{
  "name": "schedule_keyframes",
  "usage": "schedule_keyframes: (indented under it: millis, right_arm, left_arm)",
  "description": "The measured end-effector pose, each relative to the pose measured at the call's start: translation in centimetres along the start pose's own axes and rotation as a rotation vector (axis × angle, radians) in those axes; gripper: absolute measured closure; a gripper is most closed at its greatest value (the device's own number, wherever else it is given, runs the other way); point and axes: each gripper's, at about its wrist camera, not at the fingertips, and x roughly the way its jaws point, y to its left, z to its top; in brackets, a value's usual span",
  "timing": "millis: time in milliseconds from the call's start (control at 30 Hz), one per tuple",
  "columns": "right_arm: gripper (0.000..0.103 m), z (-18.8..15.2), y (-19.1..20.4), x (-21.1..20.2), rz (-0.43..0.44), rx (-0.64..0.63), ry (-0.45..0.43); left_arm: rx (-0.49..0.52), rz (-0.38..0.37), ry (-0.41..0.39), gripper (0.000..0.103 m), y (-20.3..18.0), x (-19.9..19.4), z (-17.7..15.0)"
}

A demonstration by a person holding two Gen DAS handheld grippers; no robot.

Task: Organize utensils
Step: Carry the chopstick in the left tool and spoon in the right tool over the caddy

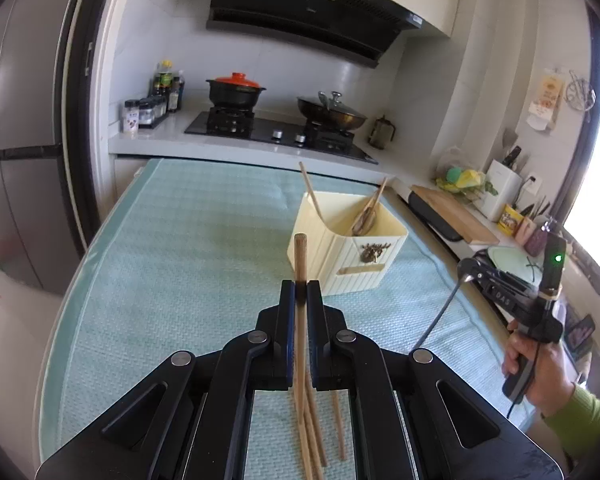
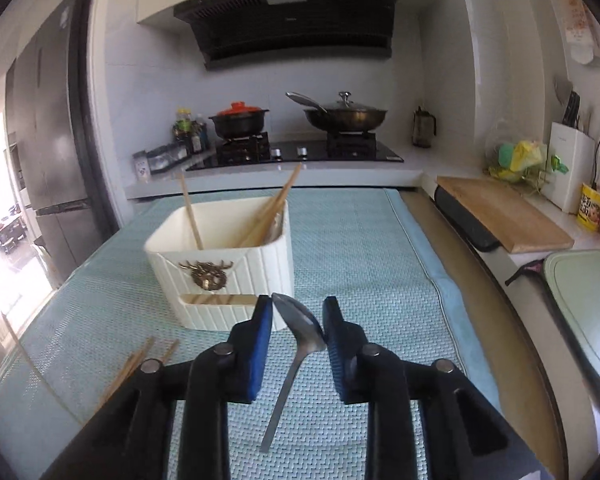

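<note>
My left gripper (image 1: 300, 286) is shut on a wooden chopstick (image 1: 300, 256) whose end sticks out past the fingertips toward the cream utensil holder (image 1: 348, 240). More chopsticks (image 1: 338, 428) lie on the mat below that gripper. In the right wrist view my right gripper (image 2: 298, 304) is shut on the bowl of a metal spoon (image 2: 302, 326). The spoon sits tilted between the blue pads, its handle hanging down over the mat. The holder (image 2: 220, 264) stands just ahead and left, with chopsticks (image 2: 268, 208) leaning inside it.
A teal mat (image 2: 360, 240) covers the table. Loose chopsticks (image 2: 140, 364) lie at its left. A cutting board (image 2: 500, 216) and a pale green tray (image 2: 580, 300) are on the right counter. The stove with a pot (image 2: 240, 120) and a pan (image 2: 344, 116) is behind. A hand (image 1: 540, 368) holds the right tool.
</note>
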Motion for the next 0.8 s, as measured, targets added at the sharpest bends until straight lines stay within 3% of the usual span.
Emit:
schedule_keyframes:
  millis: [267,533,800]
  right_arm:
    - [0.099,-1.0,0.7,-0.6,0.063,-0.045,0.063]
    - [0.099,0.6,1.5,-4.6,0.045,-0.119,-0.008]
    - [0.099,4.6,1.9,-6.2,0.024,-0.170,-0.074]
  left_arm:
    - [-0.005,-0.007,0.004,0.099,-0.4,0.0,-0.1]
    - [0.001,-0.051,0.013,0.099,-0.7,0.1,1.1]
    - [0.007,-0.119,-0.006,0.100,-1.7,0.5,5.7]
